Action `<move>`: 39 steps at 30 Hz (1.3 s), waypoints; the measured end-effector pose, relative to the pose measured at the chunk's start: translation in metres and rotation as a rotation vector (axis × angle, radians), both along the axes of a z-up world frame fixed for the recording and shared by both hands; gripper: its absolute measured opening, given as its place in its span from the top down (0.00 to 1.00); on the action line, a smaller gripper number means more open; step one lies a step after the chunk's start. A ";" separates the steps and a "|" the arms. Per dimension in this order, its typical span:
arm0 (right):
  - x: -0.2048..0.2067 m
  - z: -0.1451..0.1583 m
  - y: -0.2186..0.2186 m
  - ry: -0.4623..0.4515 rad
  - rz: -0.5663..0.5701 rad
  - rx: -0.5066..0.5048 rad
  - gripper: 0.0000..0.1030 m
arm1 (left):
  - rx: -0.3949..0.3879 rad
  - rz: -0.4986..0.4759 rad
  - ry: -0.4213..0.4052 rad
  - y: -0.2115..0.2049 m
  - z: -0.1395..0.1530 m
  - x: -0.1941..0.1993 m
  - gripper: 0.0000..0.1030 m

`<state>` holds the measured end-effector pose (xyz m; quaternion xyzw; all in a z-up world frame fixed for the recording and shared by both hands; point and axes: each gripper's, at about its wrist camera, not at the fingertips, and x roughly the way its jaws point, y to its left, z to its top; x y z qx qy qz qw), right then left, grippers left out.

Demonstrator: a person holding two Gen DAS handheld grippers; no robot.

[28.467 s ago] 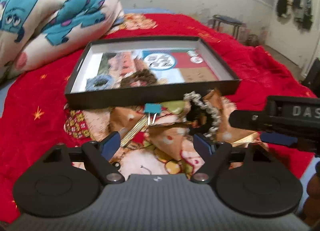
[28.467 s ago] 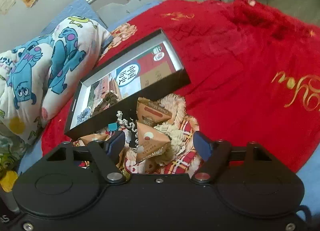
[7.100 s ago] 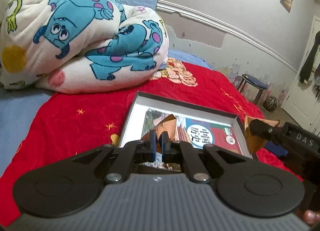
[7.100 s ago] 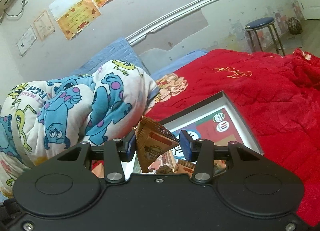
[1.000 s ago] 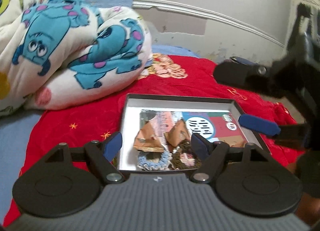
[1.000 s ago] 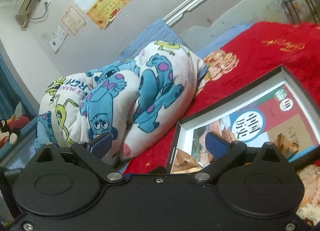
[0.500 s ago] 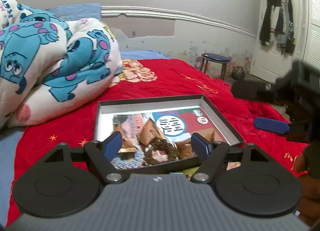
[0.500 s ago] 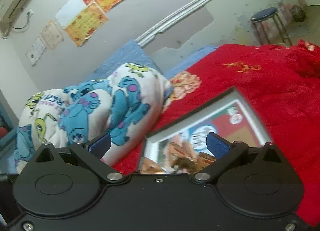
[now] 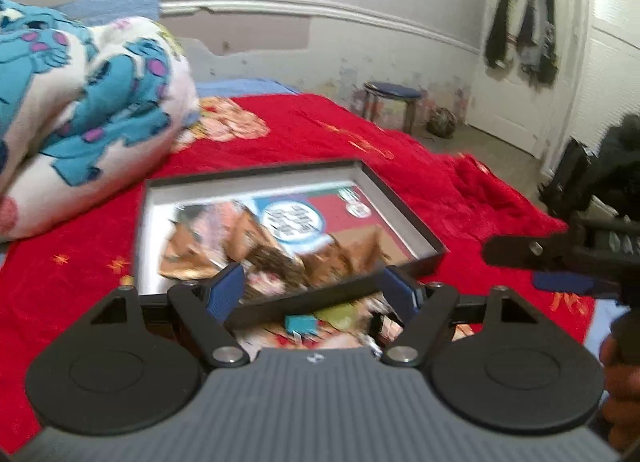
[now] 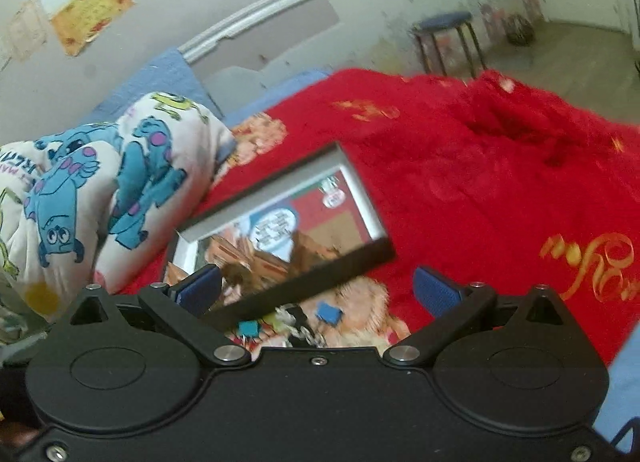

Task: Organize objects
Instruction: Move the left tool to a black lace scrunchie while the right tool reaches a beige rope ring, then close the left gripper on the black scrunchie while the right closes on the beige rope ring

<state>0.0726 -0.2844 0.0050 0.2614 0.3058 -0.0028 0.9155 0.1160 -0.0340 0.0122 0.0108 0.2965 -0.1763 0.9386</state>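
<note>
A shallow black box (image 9: pixel 404 206) (image 10: pixel 312 274) lies on the red bedspread. It holds several brown triangular packets (image 9: pixel 360 250) (image 10: pixel 308 246) and hair ties on a printed sheet. Small items lie on a patterned cloth in front of the box: teal binder clips (image 9: pixel 300 323) (image 10: pixel 329 312) and a beaded hair tie (image 10: pixel 304 330). My left gripper (image 9: pixel 316 292) is open and empty above the box's near wall. My right gripper (image 10: pixel 318 288) is open and empty above the same wall; it also shows in the left wrist view (image 9: pixel 560 266).
A rolled cartoon-monster quilt (image 9: pixel 80 94) (image 10: pixel 100 190) lies left of the box. A blue-topped stool (image 9: pixel 394 102) (image 10: pixel 444 38) stands by the far wall beyond the bed. Clothes hang on a white door (image 9: pixel 520 22) at the right.
Both grippers have swung right and dipped, so the cloth with the clips comes into view below the box. Both stay open and empty. The frames are blurred by the motion.
</note>
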 end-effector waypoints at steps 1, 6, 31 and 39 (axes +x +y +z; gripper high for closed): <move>-0.001 -0.002 -0.003 0.013 -0.006 0.008 0.01 | -0.001 -0.015 0.014 -0.005 -0.004 -0.001 0.18; -0.004 -0.023 -0.006 0.097 -0.056 -0.006 0.10 | 0.062 -0.095 0.034 -0.035 -0.023 -0.011 0.18; 0.018 -0.072 0.007 0.285 -0.083 -0.009 0.45 | 0.171 0.021 0.160 -0.069 -0.083 0.011 0.84; 0.028 -0.081 0.019 0.276 -0.114 -0.045 0.78 | 0.178 0.036 0.149 -0.069 -0.083 0.005 0.84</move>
